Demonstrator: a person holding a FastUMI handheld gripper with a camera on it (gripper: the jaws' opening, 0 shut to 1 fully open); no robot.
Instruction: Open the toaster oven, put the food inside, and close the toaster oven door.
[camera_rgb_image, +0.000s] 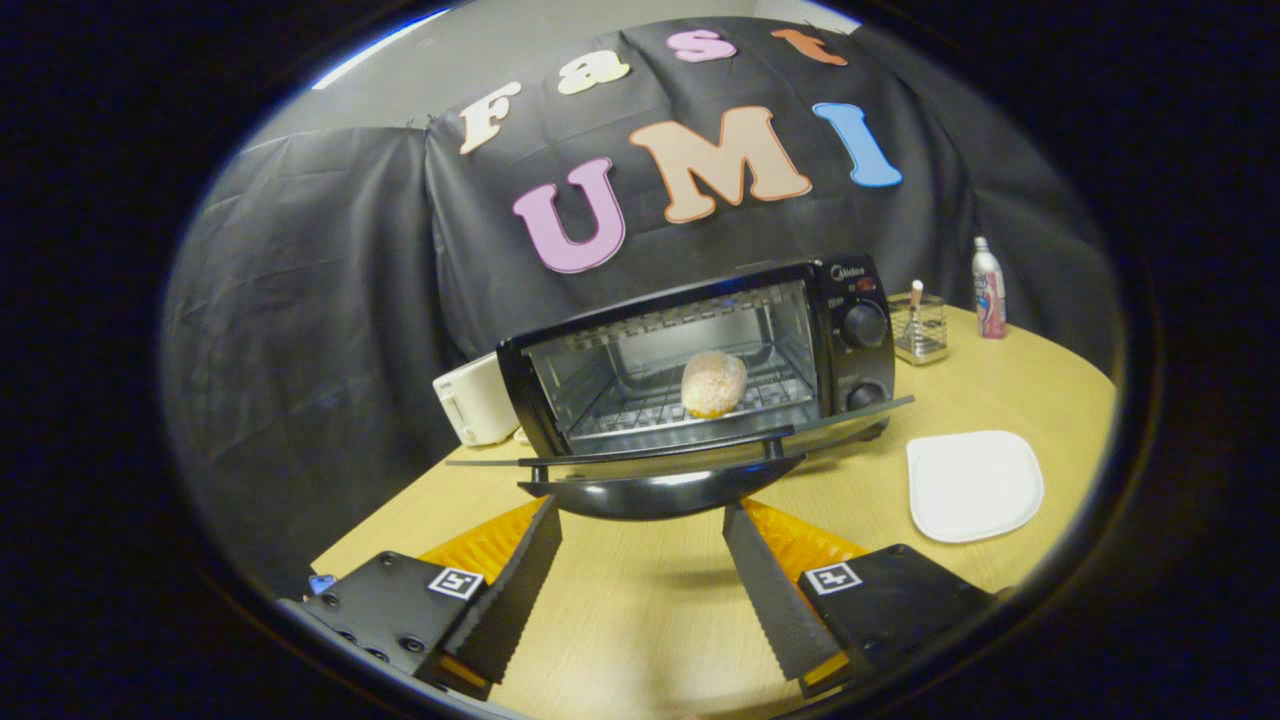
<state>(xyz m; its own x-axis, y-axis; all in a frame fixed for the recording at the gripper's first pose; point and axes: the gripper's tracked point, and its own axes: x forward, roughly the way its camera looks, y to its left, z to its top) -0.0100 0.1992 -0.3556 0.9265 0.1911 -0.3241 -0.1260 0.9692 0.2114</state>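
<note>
Toward the back of the round wooden table (640, 620) stands the black toaster oven (700, 360), its glass door (670, 455) dropped flat and reaching out toward the gripper. On the wire rack inside sits the food, a pale, crumbly bun (713, 383), a little right of the middle of the cavity. Two dark knobs, one above the other, sit on the oven's right-hand panel.

The door's curved black handle (660, 495) hangs over the table just ahead of the gripper (640, 520). The gripper's fingers are spread wide and have hold of nothing; their tips come up just below the handle's two ends, one on either side, and whether they touch it is hard to tell from where I stand. Bare tabletop lies between the fingers.

Tucked against the oven's left side, at the table's back edge, is a white toaster (475, 400). To the oven's right a small wire holder (920, 330) has something pale standing in it, and beyond that a white bottle (988, 288) stands near the far right edge. A white square plate (973, 485) lies empty on the table to the right of the open door, apart from it. Nothing stands between the gripper and the door.
</note>
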